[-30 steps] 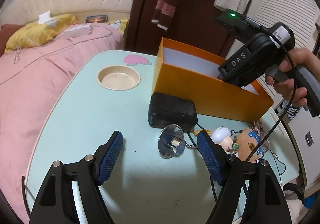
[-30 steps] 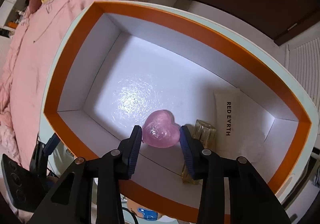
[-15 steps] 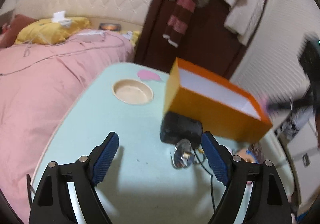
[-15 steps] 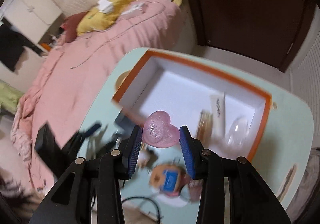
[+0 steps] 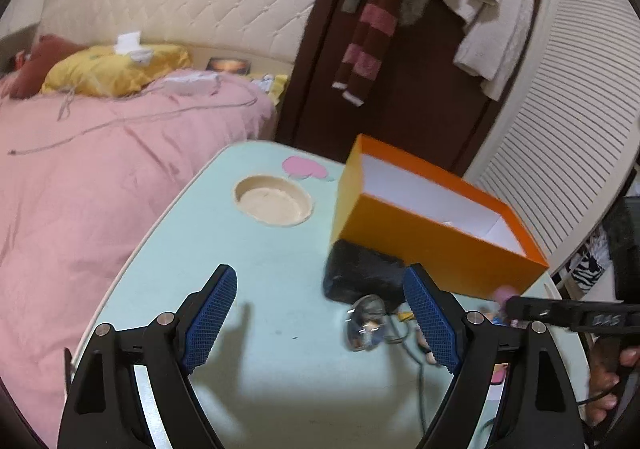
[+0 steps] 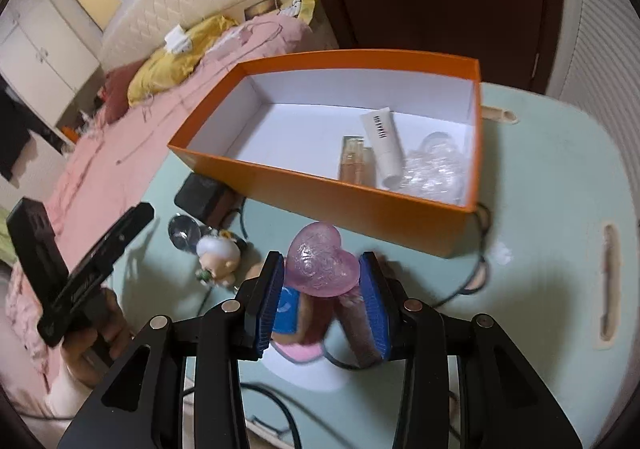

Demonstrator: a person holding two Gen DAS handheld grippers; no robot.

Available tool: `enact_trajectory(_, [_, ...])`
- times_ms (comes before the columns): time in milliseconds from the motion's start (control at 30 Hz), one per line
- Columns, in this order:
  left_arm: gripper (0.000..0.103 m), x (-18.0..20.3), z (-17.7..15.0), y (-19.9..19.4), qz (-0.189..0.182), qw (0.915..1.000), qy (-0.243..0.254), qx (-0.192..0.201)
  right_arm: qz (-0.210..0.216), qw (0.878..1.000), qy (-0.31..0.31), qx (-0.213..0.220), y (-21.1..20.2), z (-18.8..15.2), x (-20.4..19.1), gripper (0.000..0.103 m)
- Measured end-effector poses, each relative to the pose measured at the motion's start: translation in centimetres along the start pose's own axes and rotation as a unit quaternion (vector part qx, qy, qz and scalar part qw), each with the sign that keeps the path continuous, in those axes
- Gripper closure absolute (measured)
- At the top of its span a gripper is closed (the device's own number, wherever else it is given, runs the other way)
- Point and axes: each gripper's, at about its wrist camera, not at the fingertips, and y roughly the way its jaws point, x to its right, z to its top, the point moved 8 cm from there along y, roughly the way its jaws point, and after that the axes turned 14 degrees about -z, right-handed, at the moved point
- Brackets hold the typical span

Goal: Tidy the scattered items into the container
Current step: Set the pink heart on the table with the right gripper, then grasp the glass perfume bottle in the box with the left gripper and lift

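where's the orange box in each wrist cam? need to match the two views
Left wrist: orange box sits right of centre, beyond the right fingertip of the left gripper, its open top seen at a low angle.
Right wrist: the same box fills the upper centre, seen from above, with a white tube inside.
Shared landmark: the black block lying against the box's near corner on the mint table.

Bare table [image 5: 256, 289] left of pouch [image 5: 362, 275]
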Motion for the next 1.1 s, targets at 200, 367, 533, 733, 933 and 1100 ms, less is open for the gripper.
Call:
enact_trajectory(200, [0.018,4.4,3.8,0.7,-0.027,0.9979,0.052,-0.026,0.012,0.998,0.034,0.057,-0.5,0.2,-0.1,0.061])
enact_trajectory(367, [0.018,10.4,6.6,5.7,-0.091,0.9822,0.084,-0.141,0.036,0.988,0.079,0.125,-2.6,-0.9,2.0,0.049])
enact_trajectory(533, [0.03,14.1,5.8,12.8,-0.1,0.9503,0.067,-0.287,0.057,0.984,0.092,0.141,-3.3,-1.0,3.2,0.049])
enact_trajectory(733, [0.044,15.2,2.0,18.2,-0.036,0.9094,0.077,-0.407,0.089,0.982,0.114,0.123,-2.8,-1.1,3.8,0.049])
enact_trajectory(933, [0.076,14.5,-1.1,20.2,-0.017,0.8923,0.07,-0.446,0.115,0.977,0.111,0.137,-4.3,-0.9,3.5,0.049])
enact_trajectory(1100, [0.082,14.2,-1.1,19.7,-0.024,0.8936,0.07,-0.443,0.122,0.976,0.111,0.144,-4.7,-0.7,3.4,0.049])
